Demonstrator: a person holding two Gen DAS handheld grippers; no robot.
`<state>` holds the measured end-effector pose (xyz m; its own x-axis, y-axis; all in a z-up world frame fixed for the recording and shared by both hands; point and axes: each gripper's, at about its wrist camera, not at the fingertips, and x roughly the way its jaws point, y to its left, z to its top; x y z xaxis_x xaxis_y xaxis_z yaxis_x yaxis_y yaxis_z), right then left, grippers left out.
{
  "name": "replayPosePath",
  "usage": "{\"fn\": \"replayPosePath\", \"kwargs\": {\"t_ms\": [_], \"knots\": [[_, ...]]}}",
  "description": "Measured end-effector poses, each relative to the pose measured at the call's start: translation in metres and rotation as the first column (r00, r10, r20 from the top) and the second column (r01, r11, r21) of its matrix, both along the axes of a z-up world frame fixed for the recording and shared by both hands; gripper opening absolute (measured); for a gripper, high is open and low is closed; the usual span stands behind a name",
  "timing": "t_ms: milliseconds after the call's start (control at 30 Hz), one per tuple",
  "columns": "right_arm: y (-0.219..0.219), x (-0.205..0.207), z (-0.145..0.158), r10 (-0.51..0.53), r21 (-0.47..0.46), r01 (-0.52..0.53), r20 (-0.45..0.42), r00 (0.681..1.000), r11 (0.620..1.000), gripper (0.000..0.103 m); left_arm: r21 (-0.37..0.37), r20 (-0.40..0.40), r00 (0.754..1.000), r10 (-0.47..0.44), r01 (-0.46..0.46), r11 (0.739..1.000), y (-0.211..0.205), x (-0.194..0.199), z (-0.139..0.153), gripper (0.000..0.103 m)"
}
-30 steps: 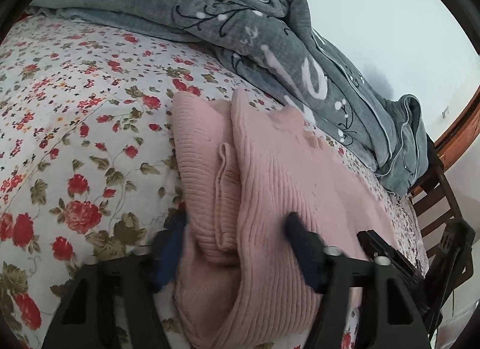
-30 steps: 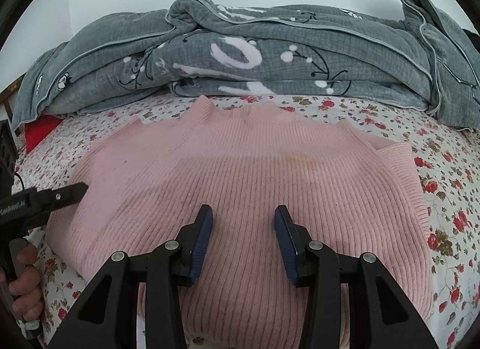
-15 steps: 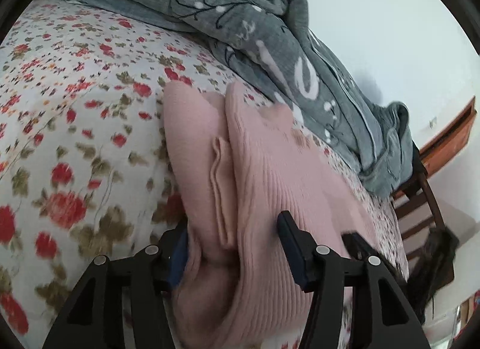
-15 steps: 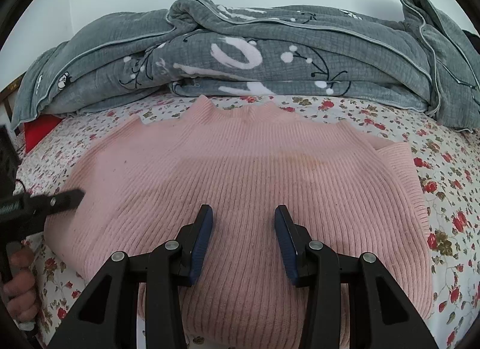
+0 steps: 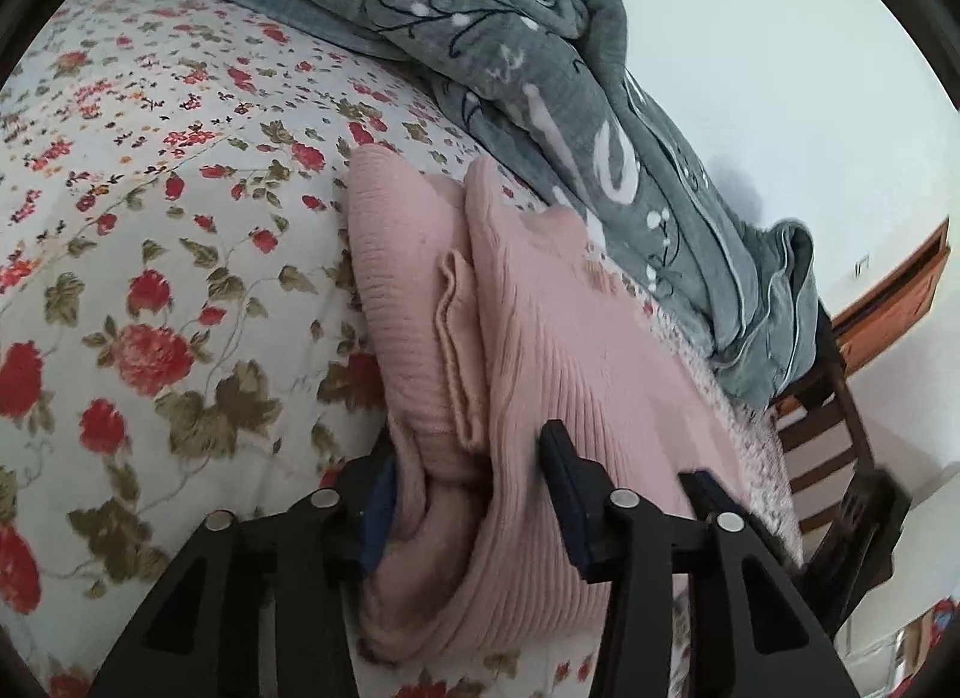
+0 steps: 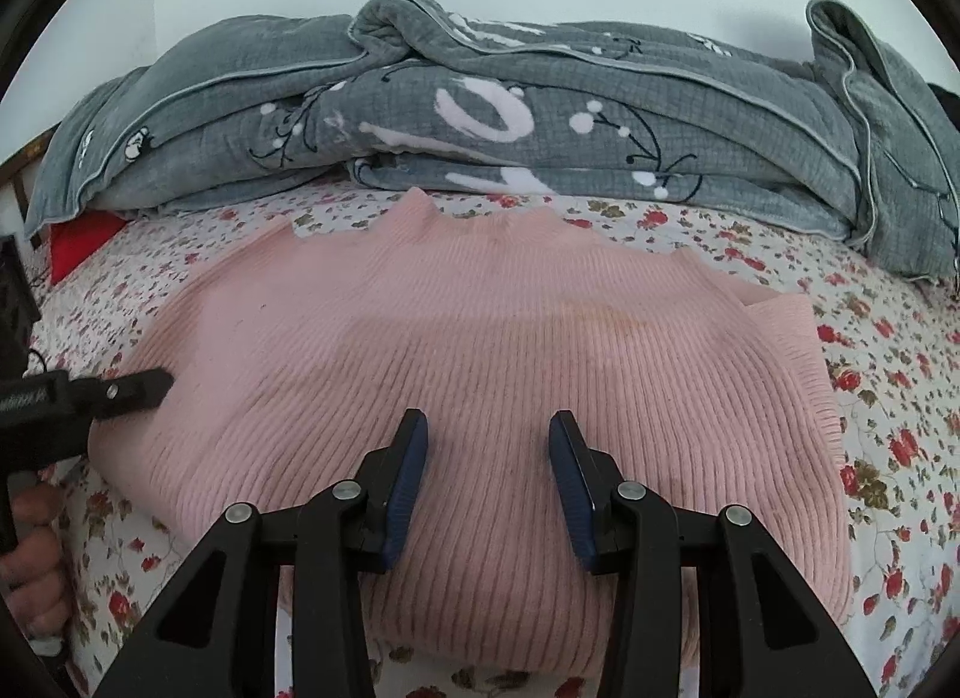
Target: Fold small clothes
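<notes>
A pink ribbed sweater lies flat on the bed, neck towards the far side. In the left wrist view its side edge is folded inward into a thick roll. My left gripper straddles that roll with its jaws closing, and the bunched fabric fills the gap against both pads. The right wrist view shows one left fingertip at the sweater's left edge. My right gripper stands open over the lower middle of the sweater, with only flat fabric under it.
A crumpled grey blanket lies along the far side of the bed against the wall. The floral sheet spreads out beside the sweater. A wooden chair stands past the bed's end. A person's hand grips the left handle.
The left gripper has rolled a little and its jaws have narrowed on the sweater's folded edge, which bunches more between them. The right gripper has not moved.
</notes>
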<state>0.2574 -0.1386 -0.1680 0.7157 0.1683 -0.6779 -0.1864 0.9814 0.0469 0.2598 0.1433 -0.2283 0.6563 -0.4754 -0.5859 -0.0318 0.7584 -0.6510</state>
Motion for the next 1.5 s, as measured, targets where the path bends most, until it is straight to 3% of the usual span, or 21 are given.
{"fn": "replayPosePath", "kwargs": {"t_ms": [167,267,433,533,600,767,900,1067,1333,1500], "knots": [[0.009,0.002,-0.003,-0.005,-0.059,0.005,0.001,1.0,0.998,0.043,0.028,0.004,0.999,0.043,-0.043,0.999,-0.006,0.004,0.001,0.045],[0.01,-0.001,-0.003,0.011,-0.081,-0.011,-0.003,1.0,0.997,0.043,0.037,0.001,0.999,0.049,-0.049,0.998,-0.005,0.003,0.0,0.037],[0.011,-0.015,-0.002,0.062,-0.117,-0.064,-0.018,0.998,0.991,0.043,-0.026,-0.034,0.998,0.045,-0.046,0.999,0.003,0.001,-0.002,0.026],[0.011,-0.027,-0.006,0.11,-0.148,-0.113,-0.025,0.994,0.983,0.042,0.012,-0.065,0.996,0.058,-0.058,0.998,-0.003,0.003,0.006,0.025],[0.005,-0.034,-0.004,0.142,-0.127,-0.144,-0.024,0.99,0.981,0.042,0.083,-0.07,0.996,0.062,-0.056,0.995,-0.011,0.004,0.016,0.024],[-0.035,-0.045,0.01,0.211,0.064,-0.21,-0.003,0.978,0.976,0.042,0.183,-0.076,0.993,0.089,-0.074,0.98,-0.028,0.005,0.043,0.024],[-0.077,-0.052,0.026,0.146,0.095,-0.153,0.079,0.986,0.984,0.042,0.266,-0.049,0.995,0.092,-0.076,0.961,-0.046,0.005,0.068,0.023],[-0.134,-0.05,0.031,0.005,0.073,-0.015,0.133,0.991,0.997,0.042,0.309,-0.018,0.997,0.077,-0.068,0.949,-0.073,0.007,0.096,0.023],[-0.205,-0.035,0.027,-0.165,0.152,0.147,0.113,0.98,0.977,0.042,0.353,-0.001,1.0,0.01,-0.009,0.936,-0.145,0.018,0.131,0.023],[-0.233,-0.032,0.021,-0.216,0.238,0.193,0.072,0.974,0.952,0.042,0.339,-0.011,0.999,-0.037,0.039,0.94,-0.209,0.025,0.128,0.022]]}}
